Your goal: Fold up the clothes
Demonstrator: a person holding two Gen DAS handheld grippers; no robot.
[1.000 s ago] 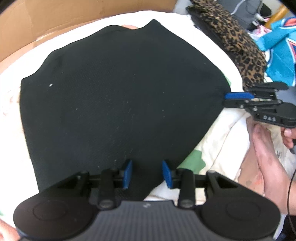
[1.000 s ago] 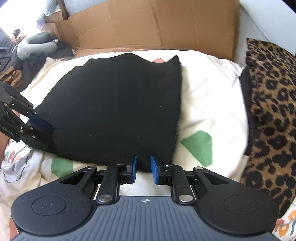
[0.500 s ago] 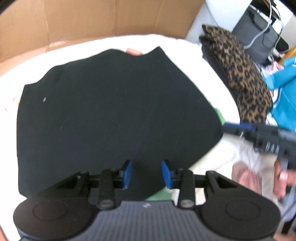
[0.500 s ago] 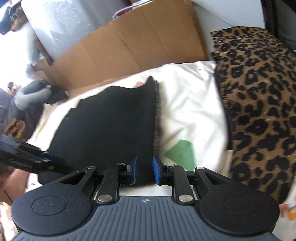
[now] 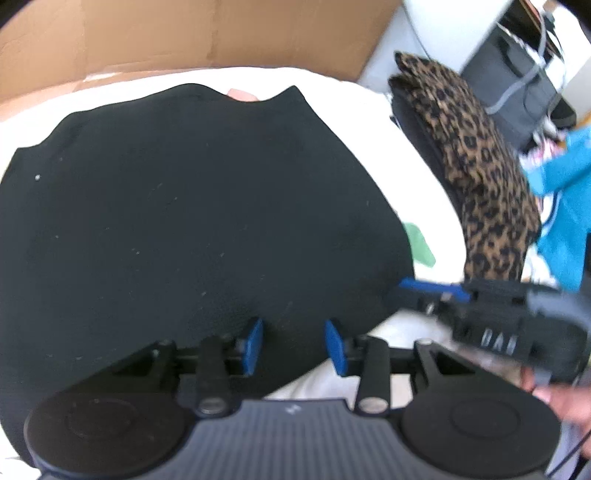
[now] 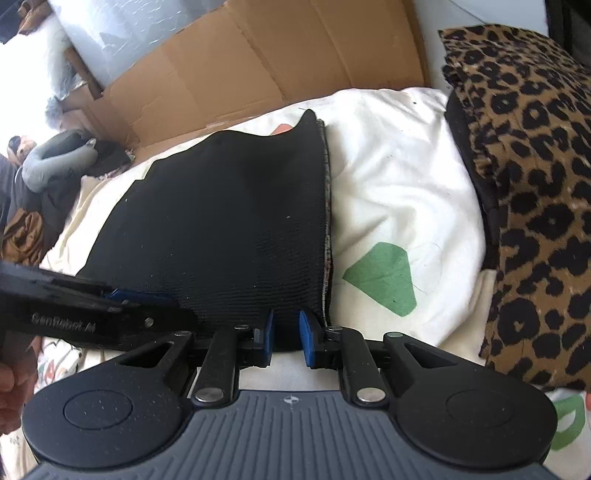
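A black knit garment (image 5: 203,221) lies spread over a white bedsheet (image 6: 399,192), its near edge raised off the sheet. My left gripper (image 5: 295,345) is shut on that near edge, with black cloth filling the gap between its blue pads. My right gripper (image 6: 288,334) is shut on the garment's near right corner beside its side seam. In the left wrist view the right gripper (image 5: 424,286) shows at the cloth's right corner. In the right wrist view the left gripper (image 6: 140,297) shows at the left, pinching the edge. The garment (image 6: 240,221) hangs between the two.
A folded leopard-print cloth (image 6: 535,184) lies along the right side of the sheet. Brown cardboard (image 5: 184,33) stands behind the bed. A bright blue cloth (image 5: 565,206) sits far right. A grey neck pillow (image 6: 55,158) lies far left.
Both grippers have risen and tilted up, carrying the garment's near edge with them. The two grippers have come closer together, and the cloth looks narrower from the right side.
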